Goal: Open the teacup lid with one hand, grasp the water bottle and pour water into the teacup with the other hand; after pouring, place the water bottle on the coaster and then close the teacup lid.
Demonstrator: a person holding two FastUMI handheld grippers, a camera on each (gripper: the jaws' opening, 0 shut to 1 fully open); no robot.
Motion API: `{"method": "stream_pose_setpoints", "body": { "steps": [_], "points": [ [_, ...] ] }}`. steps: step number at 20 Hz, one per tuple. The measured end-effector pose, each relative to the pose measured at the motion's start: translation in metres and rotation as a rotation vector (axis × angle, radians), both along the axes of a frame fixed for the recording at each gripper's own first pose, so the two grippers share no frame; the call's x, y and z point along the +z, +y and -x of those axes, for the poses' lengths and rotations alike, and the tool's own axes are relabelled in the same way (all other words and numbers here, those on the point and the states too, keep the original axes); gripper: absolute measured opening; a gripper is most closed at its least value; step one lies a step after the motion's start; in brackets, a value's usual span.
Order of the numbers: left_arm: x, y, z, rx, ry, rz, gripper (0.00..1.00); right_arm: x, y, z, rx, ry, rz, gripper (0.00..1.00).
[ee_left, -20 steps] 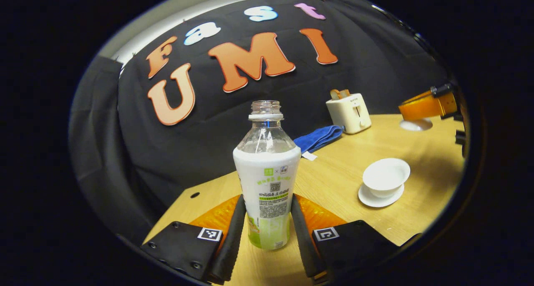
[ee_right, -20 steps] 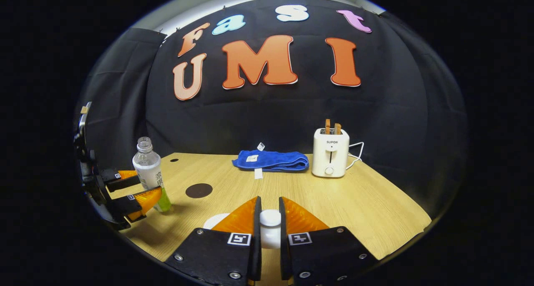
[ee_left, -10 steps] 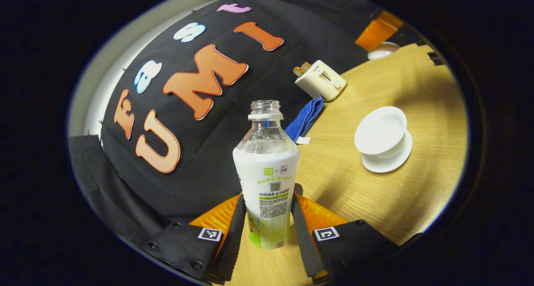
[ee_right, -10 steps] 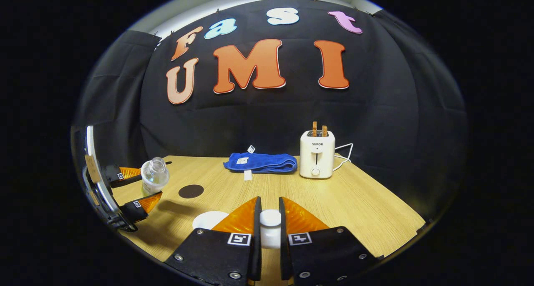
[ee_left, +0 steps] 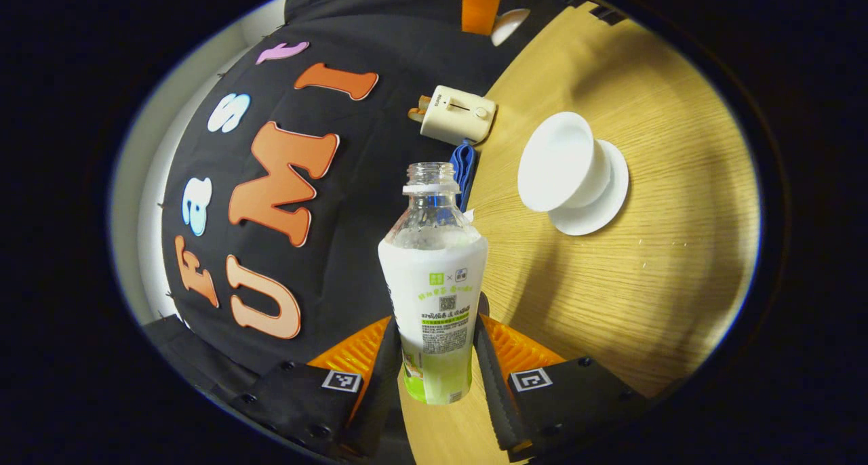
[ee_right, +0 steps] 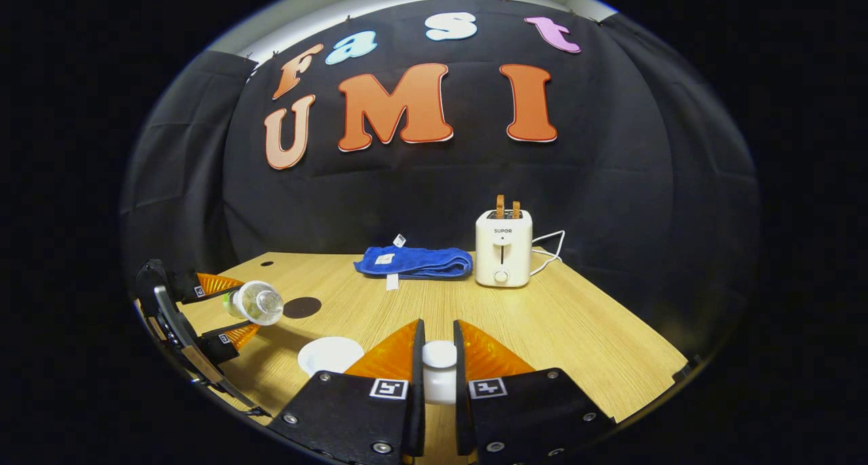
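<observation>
Left gripper (ee_left: 434, 356): clenched on the bottle (ee_left: 434, 285), both fingers pressing its lower sides; in the right gripper view it (ee_right: 227, 309) sits over the table's left edge.
Bottle: uncapped, white sleeve, a little pale green liquid at its base; in the right gripper view it (ee_right: 254, 302) is tipped well over, its mouth aimed at the cup.
Right gripper (ee_right: 439, 373): grasping the lid (ee_right: 439, 370) by its white knob, fingers pressed on either side, held off the table near the front edge.
Cup (ee_left: 563, 160): white, uncovered, standing on its saucer (ee_left: 600, 200); in the right gripper view its rim (ee_right: 330, 354) shows just left of the right gripper, near the front edge.
Coaster (ee_right: 302, 307): dark round disc on the table, left side, beyond the cup and bare.
Table (ee_right: 576, 336): light wood.
Towel (ee_right: 413, 261): blue, folded, along the back edge near the middle.
Toaster (ee_right: 503, 256): cream, upright, just right of the towel at the back edge, a white cord trailing off its right side.
</observation>
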State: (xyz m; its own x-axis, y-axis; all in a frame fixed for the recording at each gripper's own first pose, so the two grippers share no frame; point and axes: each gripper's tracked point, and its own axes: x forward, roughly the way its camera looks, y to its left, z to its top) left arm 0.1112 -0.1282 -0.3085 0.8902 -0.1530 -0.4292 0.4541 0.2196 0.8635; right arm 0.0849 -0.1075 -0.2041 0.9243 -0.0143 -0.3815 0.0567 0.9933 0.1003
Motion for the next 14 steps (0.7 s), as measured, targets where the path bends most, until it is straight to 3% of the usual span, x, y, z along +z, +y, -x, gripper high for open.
{"method": "stream_pose_setpoints", "body": {
  "steps": [14],
  "points": [
    [0.013,-0.006,-0.011,-0.125,-0.048,-0.295,0.65,-0.008,-0.009,0.008,-0.004,0.012,0.002,0.18]
  ]
}}
